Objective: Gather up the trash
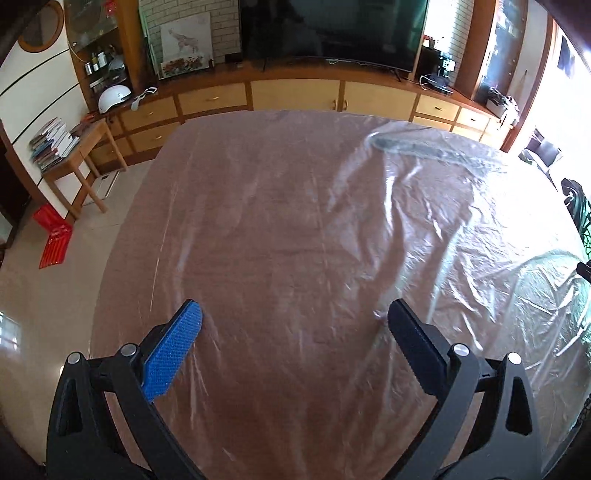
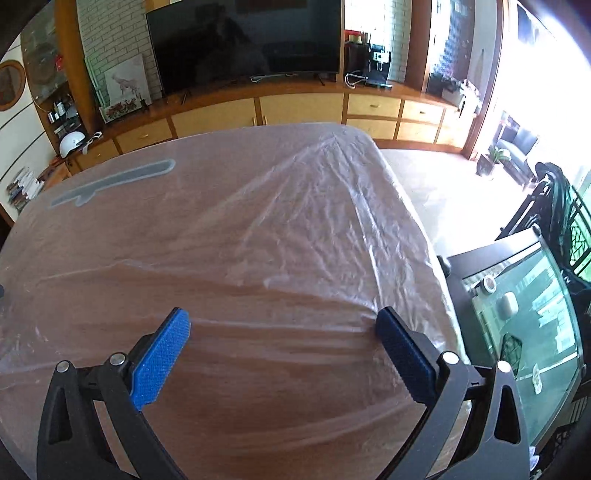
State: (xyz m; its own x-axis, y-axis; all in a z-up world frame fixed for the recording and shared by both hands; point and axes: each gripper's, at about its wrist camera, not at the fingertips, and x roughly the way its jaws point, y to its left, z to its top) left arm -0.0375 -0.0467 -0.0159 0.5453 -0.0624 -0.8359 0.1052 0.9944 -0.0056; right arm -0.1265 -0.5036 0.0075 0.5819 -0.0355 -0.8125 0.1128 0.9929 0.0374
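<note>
- No trash is held by either tool. The thin clear plastic sheet (image 2: 306, 206), spread across the wooden table (image 1: 280, 229) and wrinkled toward its far right corner, is judged the likely item to collect; this cannot be confirmed. On that reading, collection has not begun.
- Surface: the sheet covers almost the whole tabletop. A flat grey elongated shape (image 2: 114, 181) lies on or under it near the far edge; which cannot be told.
- Room: a wooden cabinet wall (image 1: 295, 92) with a television (image 1: 332, 29) stands beyond the table; a glass-topped side table (image 2: 524, 314) stands to the right.
- Left gripper (image 1: 295, 321): jaws spread wide, empty, above the sheet.
- Right gripper (image 2: 282, 326): jaws spread wide, empty, low over a ridge of plastic.
</note>
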